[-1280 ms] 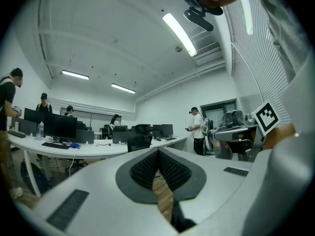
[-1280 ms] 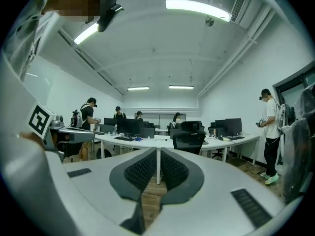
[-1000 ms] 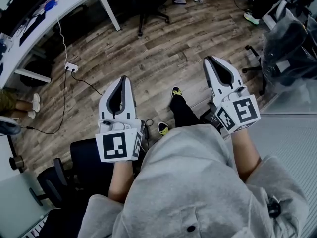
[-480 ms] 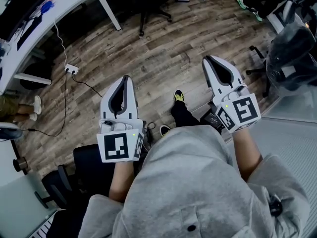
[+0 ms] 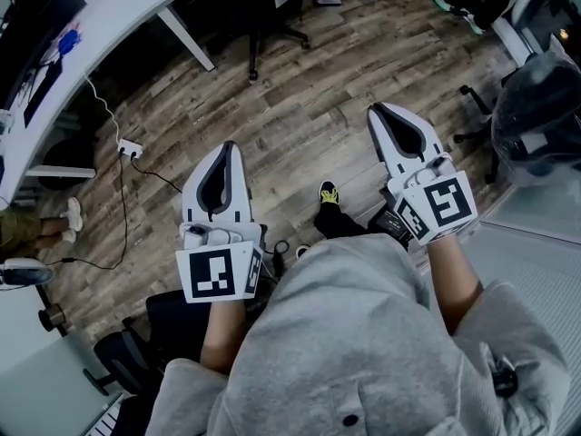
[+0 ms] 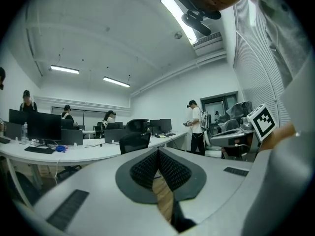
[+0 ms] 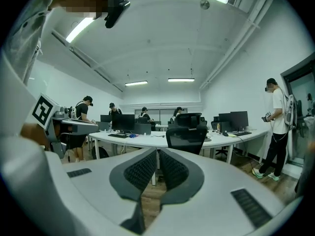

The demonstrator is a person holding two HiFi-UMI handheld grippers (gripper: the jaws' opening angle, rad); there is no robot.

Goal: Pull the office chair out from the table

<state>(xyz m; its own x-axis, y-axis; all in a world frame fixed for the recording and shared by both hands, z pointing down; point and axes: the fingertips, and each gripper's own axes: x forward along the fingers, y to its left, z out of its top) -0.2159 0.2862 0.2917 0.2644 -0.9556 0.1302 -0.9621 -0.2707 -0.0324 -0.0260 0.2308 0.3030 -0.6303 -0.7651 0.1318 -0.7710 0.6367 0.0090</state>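
Observation:
The black office chair (image 7: 186,132) stands against the curved white table (image 7: 147,140), some way ahead of both grippers. In the left gripper view the office chair (image 6: 134,141) shows behind the table's (image 6: 74,154) edge. From the head view only its wheeled base (image 5: 272,27) shows, at the top beside the table (image 5: 109,7). My left gripper (image 5: 227,145) and right gripper (image 5: 374,109) point forward over the wooden floor, side by side. Both are shut with nothing between the jaws, also seen as left gripper (image 6: 157,151) and right gripper (image 7: 157,151).
A power strip (image 5: 129,148) with trailing cables lies on the floor to the left. Another black chair (image 5: 136,352) is close at my lower left, and a plastic-covered chair (image 5: 540,107) at the right. Several people sit at desks; one stands at the right (image 7: 275,127).
The floor and power strip have slid down the head view as I moved forward toward the table. Both grippers stayed shut and kept their pose.

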